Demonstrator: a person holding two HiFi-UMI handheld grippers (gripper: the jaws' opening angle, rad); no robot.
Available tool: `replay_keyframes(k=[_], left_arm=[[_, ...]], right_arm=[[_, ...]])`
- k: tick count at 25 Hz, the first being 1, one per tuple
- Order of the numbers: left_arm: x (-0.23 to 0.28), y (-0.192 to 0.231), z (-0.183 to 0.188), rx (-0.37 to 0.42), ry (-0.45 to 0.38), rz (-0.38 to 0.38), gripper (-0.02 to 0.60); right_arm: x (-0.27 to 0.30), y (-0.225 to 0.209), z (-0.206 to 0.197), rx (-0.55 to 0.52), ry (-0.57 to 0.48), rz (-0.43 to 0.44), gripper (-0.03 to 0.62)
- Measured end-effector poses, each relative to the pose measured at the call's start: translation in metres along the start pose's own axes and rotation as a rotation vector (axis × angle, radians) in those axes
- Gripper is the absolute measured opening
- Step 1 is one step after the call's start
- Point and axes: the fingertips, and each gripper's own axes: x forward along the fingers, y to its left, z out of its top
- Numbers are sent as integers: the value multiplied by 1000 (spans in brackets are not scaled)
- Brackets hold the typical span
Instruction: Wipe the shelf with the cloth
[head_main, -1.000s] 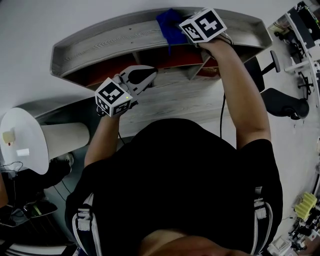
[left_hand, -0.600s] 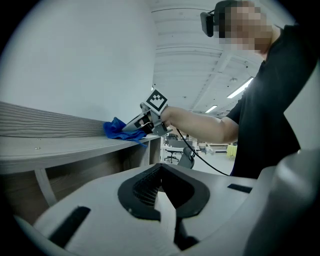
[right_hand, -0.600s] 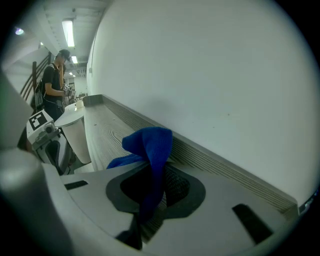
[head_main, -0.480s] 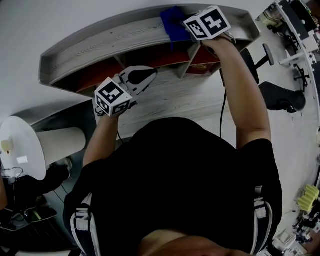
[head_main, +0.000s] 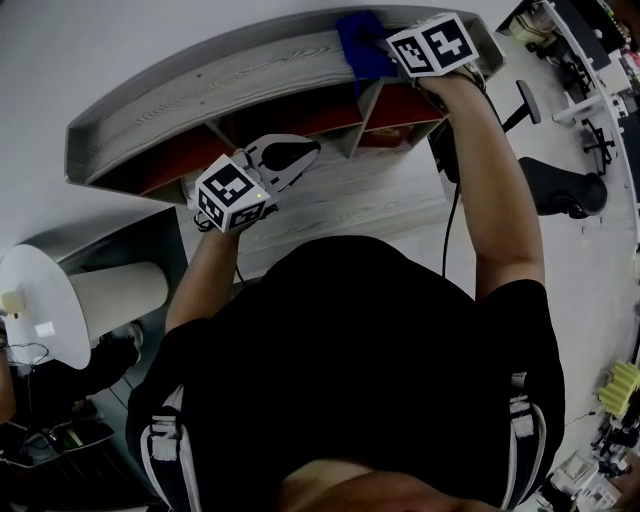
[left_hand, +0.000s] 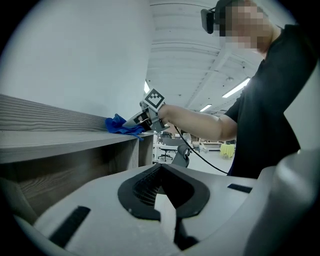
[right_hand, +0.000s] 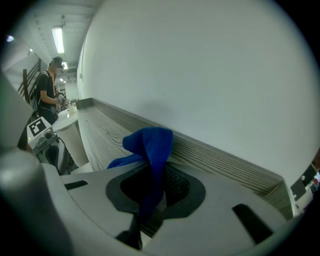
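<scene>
Holding the blue cloth (right_hand: 150, 145) tight between its jaws, the right gripper (head_main: 390, 52) has it down on the top board of the wooden shelf (head_main: 200, 95), toward the right end, close to the white wall (right_hand: 200, 75). The cloth bunches up past the jaw tips. The left gripper (head_main: 290, 158) hangs lower, in front of the shelf, well apart from the cloth, its jaws closed on nothing.

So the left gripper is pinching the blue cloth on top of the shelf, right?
Not the left: the right gripper pinches the blue cloth on top of the shelf, as the right gripper view shows. The left gripper holds nothing.
</scene>
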Motion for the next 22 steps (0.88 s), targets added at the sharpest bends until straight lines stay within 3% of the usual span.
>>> replay_keyframes(k=[22], left_arm=[[67, -15, 0, -5, 18, -66, 17]], right_arm=[[-45, -97, -57, 116, 5, -100, 54]])
